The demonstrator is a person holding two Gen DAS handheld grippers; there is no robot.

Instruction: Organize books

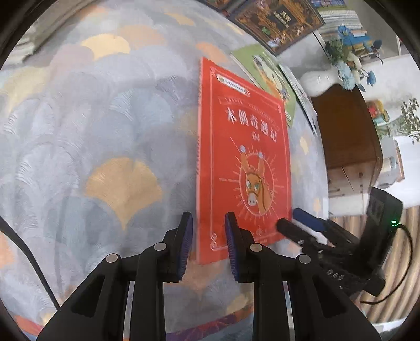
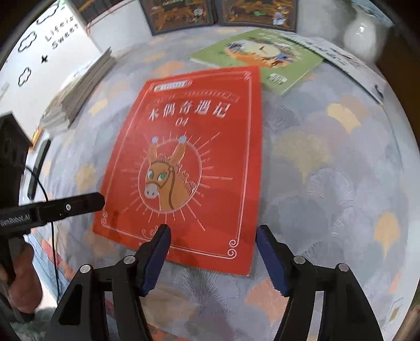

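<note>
A red book with a donkey on its cover lies flat on the patterned tablecloth; it also shows in the right wrist view. My left gripper is open and straddles the book's near left edge; its tip shows in the right wrist view touching the book's left edge. My right gripper is open wide over the book's near right corner; it shows in the left wrist view at the book's lower right corner. A green book lies behind the red one.
A stack of books stands at the left table edge. Two dark picture books lie at the back. A white booklet and a white vase sit at the back right. A wooden cabinet stands beyond the table.
</note>
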